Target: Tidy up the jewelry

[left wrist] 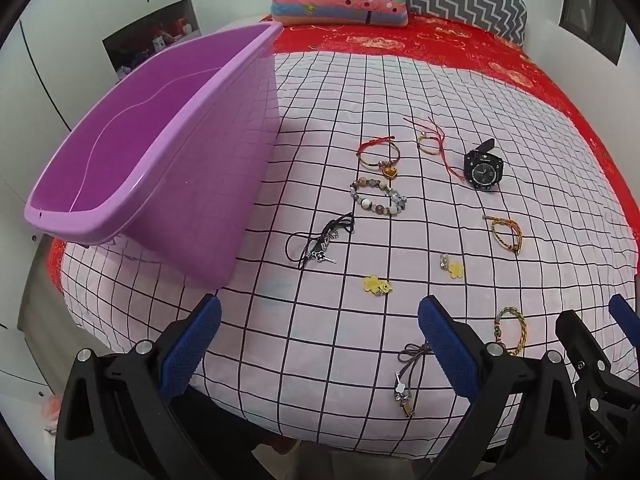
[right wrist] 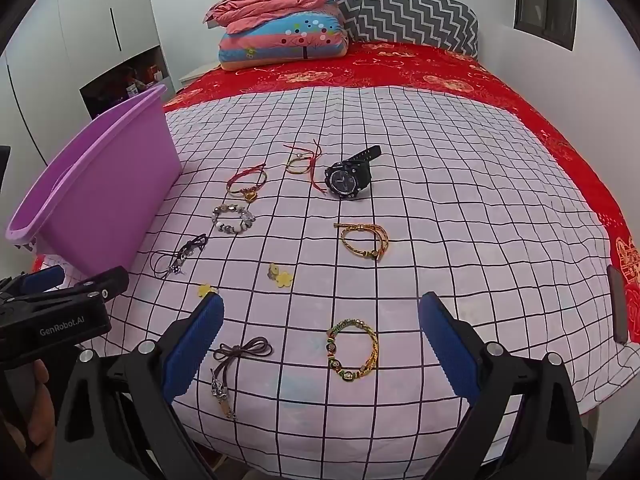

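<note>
Left wrist view, L to R: purple tub (left wrist: 160,152) at left edge of checked sheet (left wrist: 320,92); left gripper (left wrist: 320,344) low in front, jaws wide apart, holding nothing. Black cord necklace (left wrist: 320,240) just beside tub, bead bracelet (left wrist: 378,196) next, heart bangle (left wrist: 378,156) behind it, watch (left wrist: 482,168) further R. Right wrist view: right gripper (right wrist: 320,340) likewise spread, empty, green-gold bracelet (right wrist: 354,350) on sheet between its fingers, brown bow cord (right wrist: 236,364) by L finger.

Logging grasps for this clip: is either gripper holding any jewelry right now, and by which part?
Nothing is held. The left gripper and right gripper are both open above the bed.
</note>
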Available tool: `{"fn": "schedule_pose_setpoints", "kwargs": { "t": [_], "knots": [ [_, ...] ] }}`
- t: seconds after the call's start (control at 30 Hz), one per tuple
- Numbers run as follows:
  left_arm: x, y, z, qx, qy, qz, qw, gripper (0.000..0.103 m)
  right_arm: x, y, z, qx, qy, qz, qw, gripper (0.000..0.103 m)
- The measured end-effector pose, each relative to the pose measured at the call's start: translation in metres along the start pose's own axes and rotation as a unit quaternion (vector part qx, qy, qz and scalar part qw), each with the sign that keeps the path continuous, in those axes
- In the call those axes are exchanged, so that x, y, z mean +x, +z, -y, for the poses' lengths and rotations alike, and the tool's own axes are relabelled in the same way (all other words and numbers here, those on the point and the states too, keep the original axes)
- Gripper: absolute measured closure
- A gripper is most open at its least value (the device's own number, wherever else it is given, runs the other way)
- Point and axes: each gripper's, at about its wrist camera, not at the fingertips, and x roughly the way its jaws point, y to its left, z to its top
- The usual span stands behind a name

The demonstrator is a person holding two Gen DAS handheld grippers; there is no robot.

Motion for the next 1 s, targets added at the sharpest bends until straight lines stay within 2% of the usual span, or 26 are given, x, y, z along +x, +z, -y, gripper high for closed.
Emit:
{"fn": "schedule_pose_setpoints", "kwargs": {
  "t": [1.0],
  "knots": [
    [-0.0045, -0.0004, -0.0003, -0.003, -0.001, 0.006, 1.0000, 0.006, -0.0031, 0.0003, 0.0009, 0.001, 0.001, 0.006, 1.000, 0.010]
  ]
}}
